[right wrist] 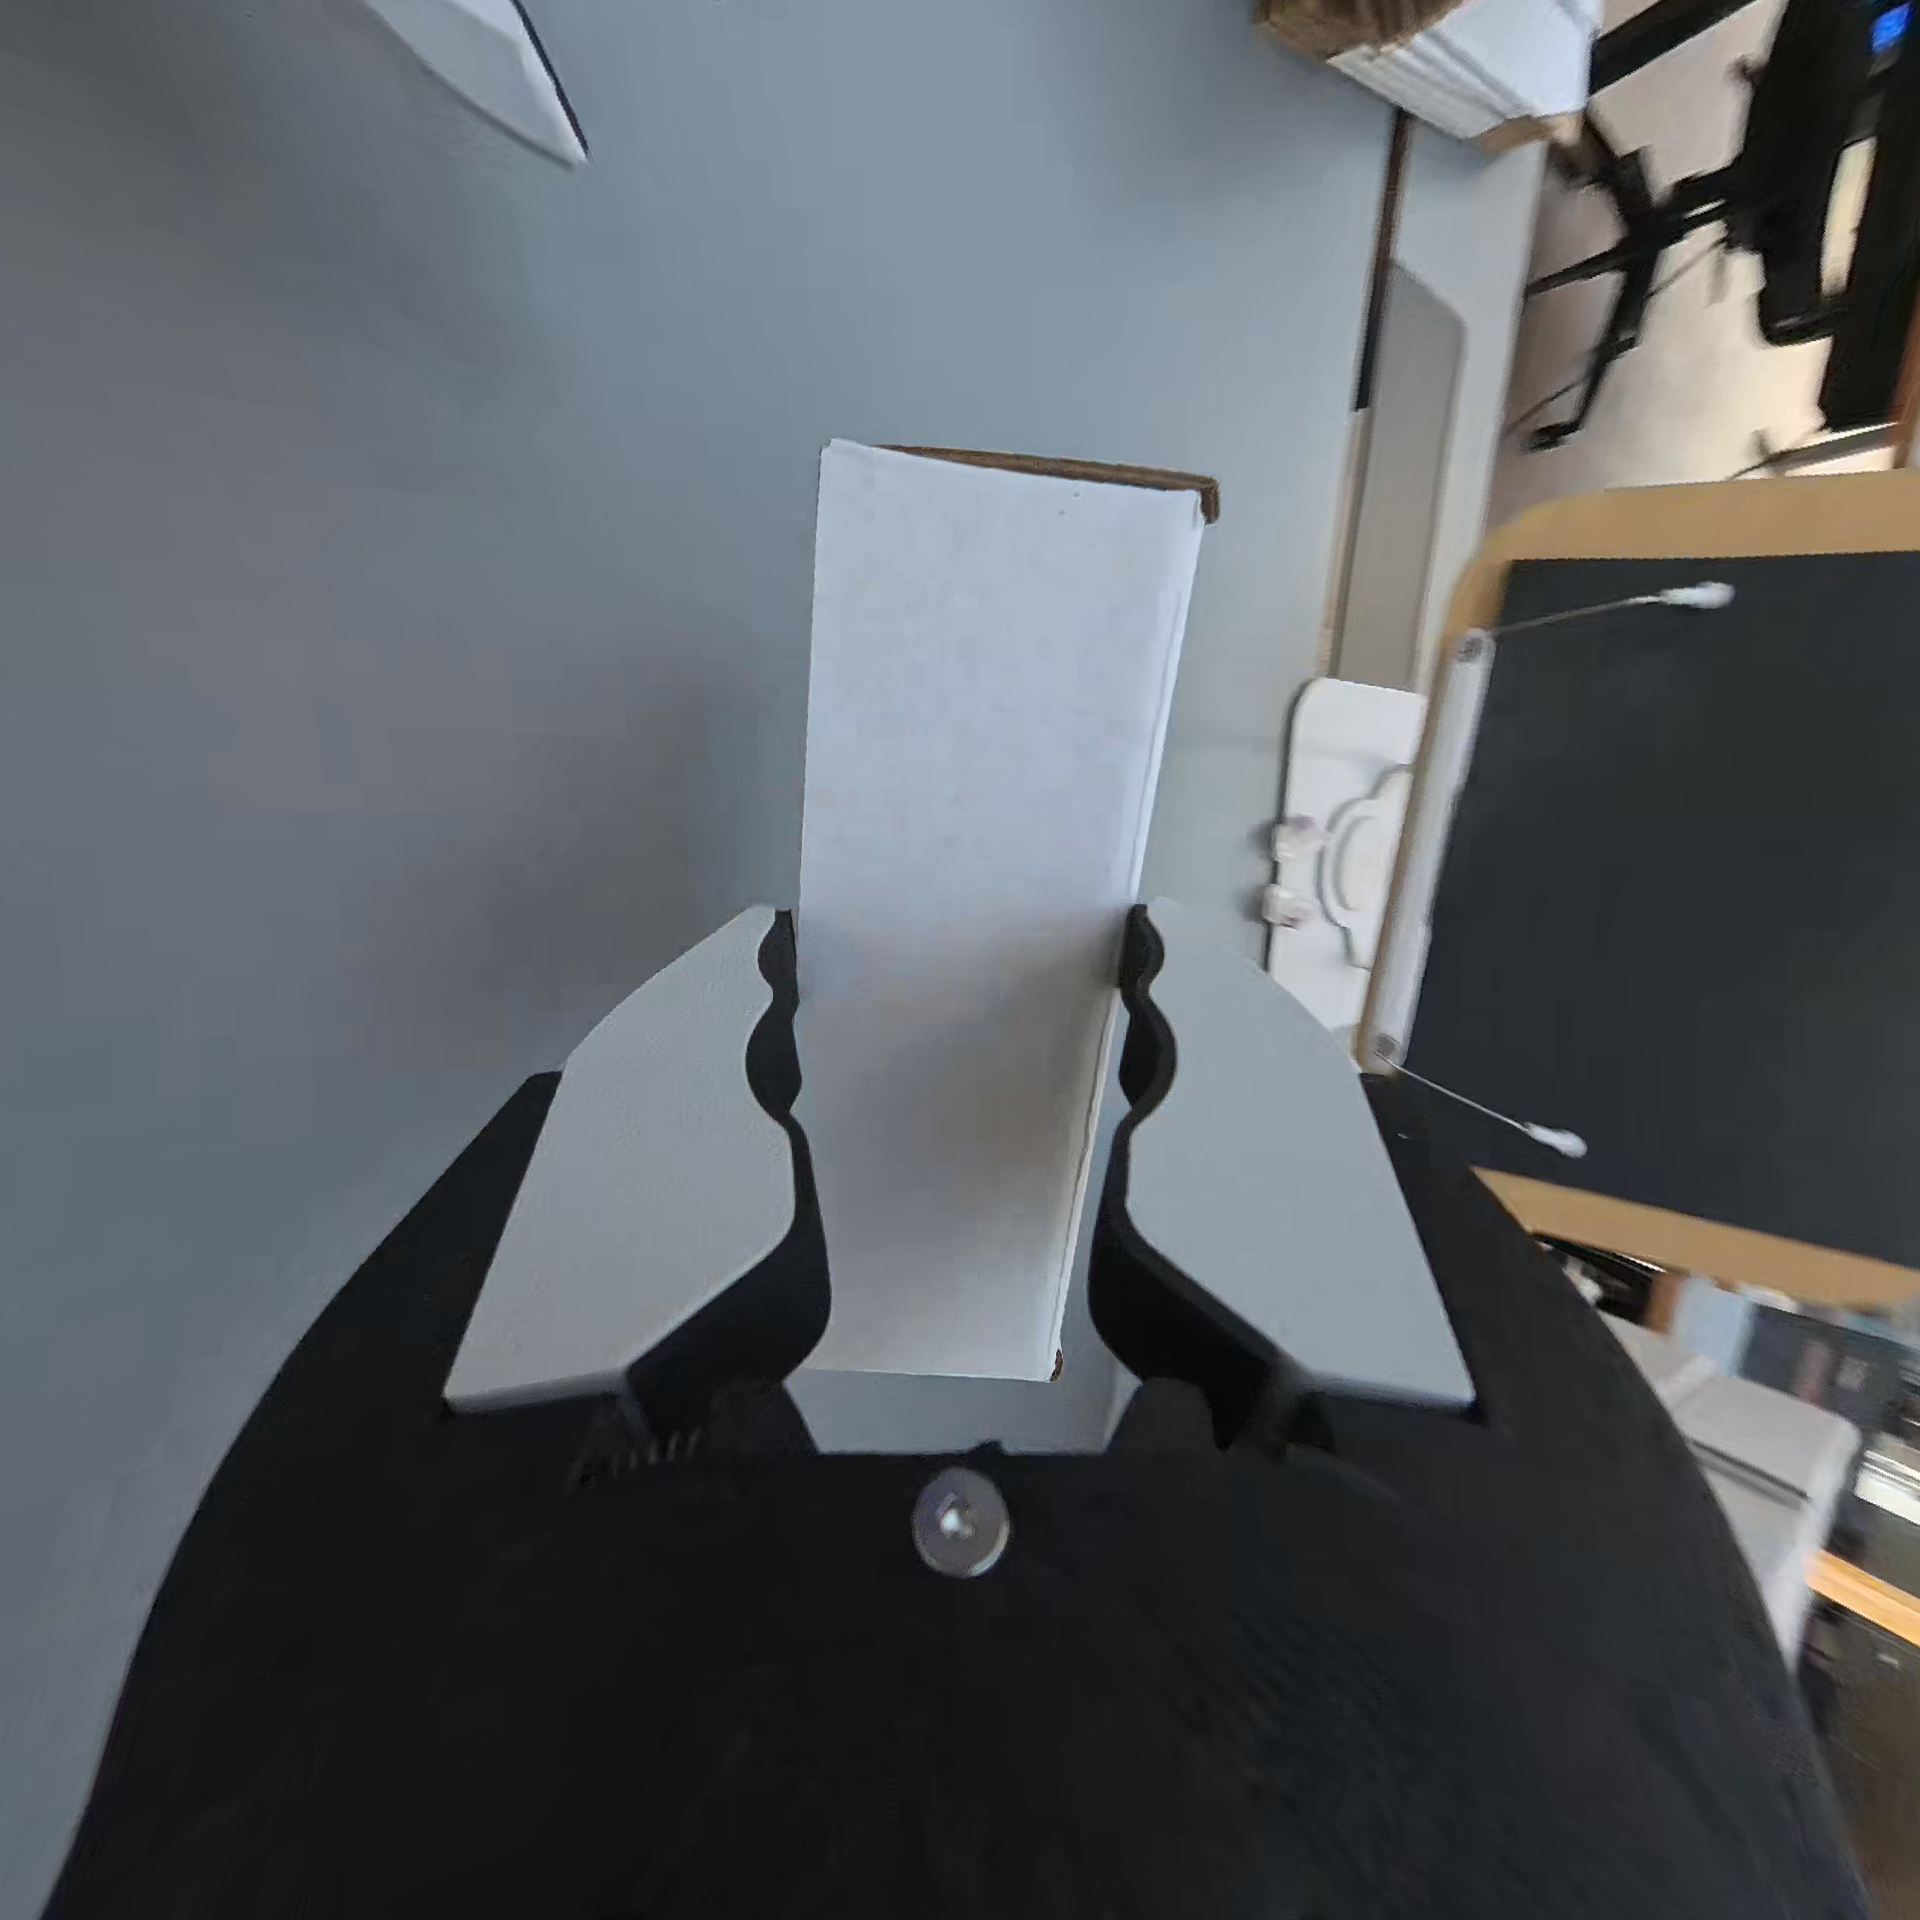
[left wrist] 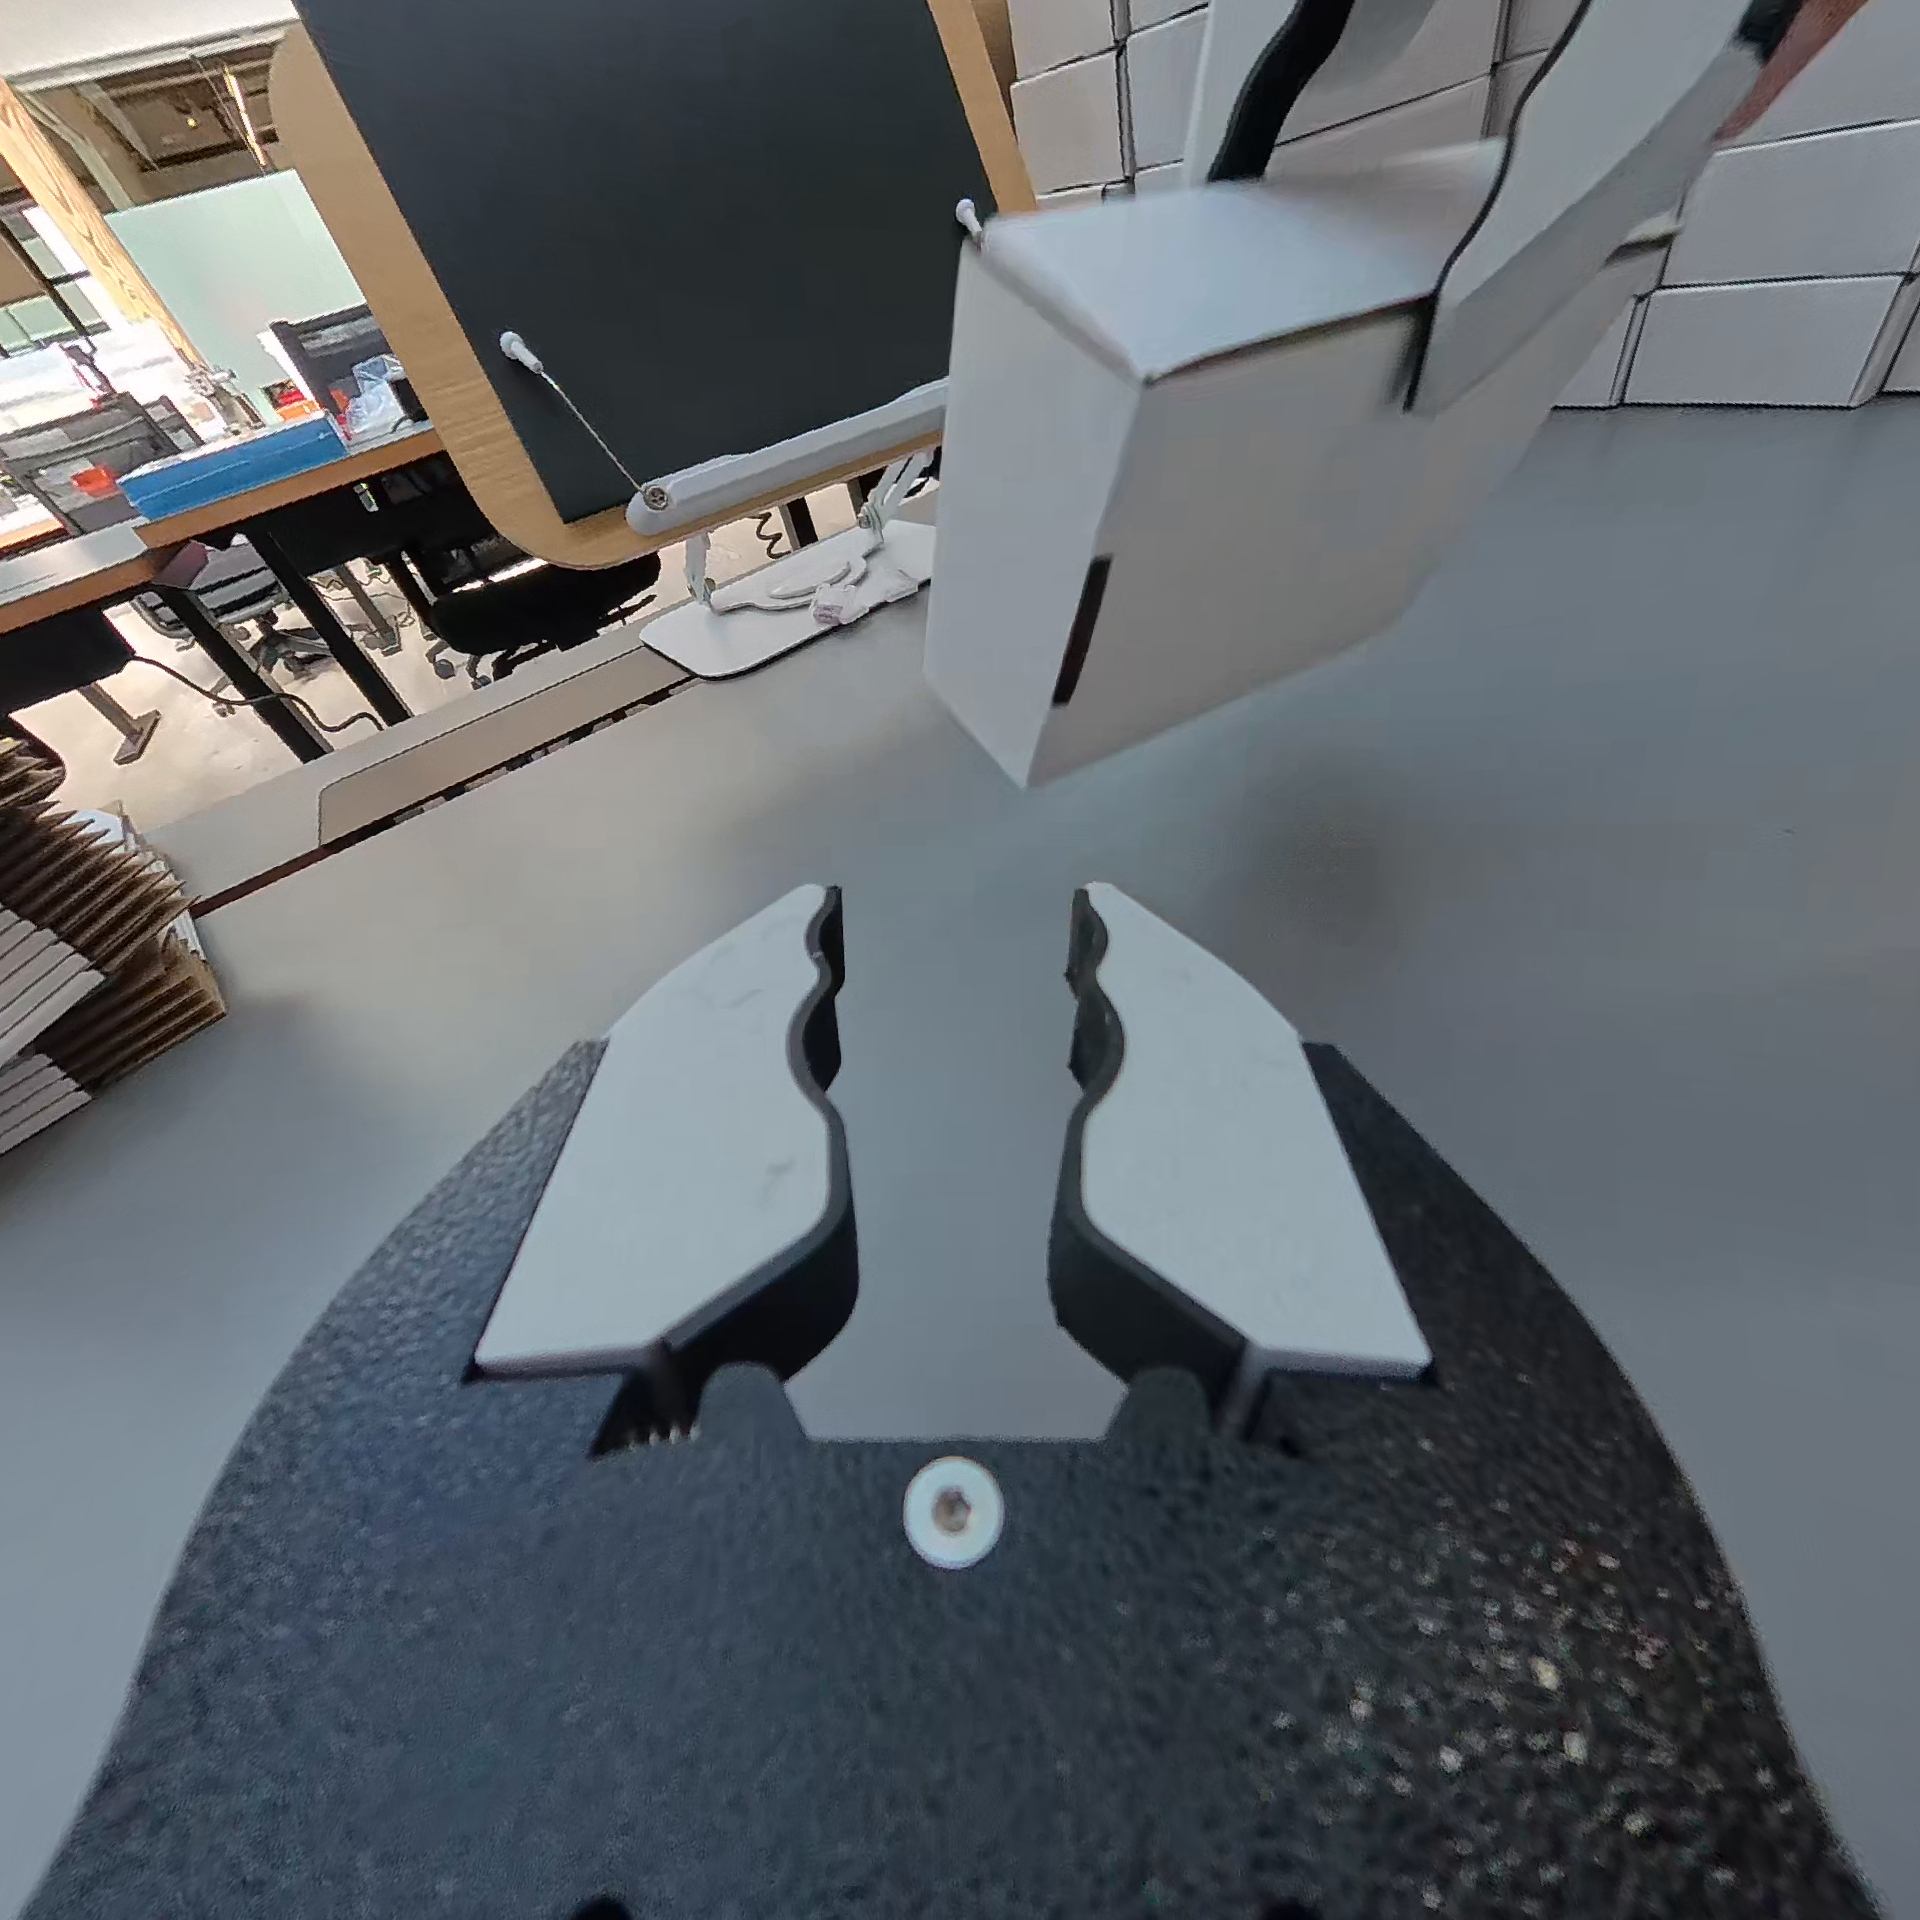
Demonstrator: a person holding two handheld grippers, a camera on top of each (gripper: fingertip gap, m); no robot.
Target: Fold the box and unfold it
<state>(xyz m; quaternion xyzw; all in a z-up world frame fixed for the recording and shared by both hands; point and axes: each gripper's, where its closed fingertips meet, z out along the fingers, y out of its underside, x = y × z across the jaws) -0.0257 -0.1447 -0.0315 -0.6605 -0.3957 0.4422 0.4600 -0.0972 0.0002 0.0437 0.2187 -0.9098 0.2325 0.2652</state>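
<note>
A white folded cardboard box [left wrist: 1195,468] hangs in the air above the grey table [left wrist: 1507,987], tilted. My right gripper [right wrist: 961,914] is shut on the box [right wrist: 997,748], one finger on each side of it. In the left wrist view the right gripper's fingers [left wrist: 1558,260] reach down from the upper right onto the box's far end. My left gripper [left wrist: 956,904] is open and empty, low over the table, below and in front of the box. One left fingertip [right wrist: 499,73] shows in the top left corner of the right wrist view.
A stack of flat cardboard blanks [left wrist: 83,987] lies at the table's left edge. Folded white boxes [left wrist: 1766,260] are piled at the back right. A black board in a wooden frame [left wrist: 644,260] stands behind, by a white stand base [left wrist: 790,603].
</note>
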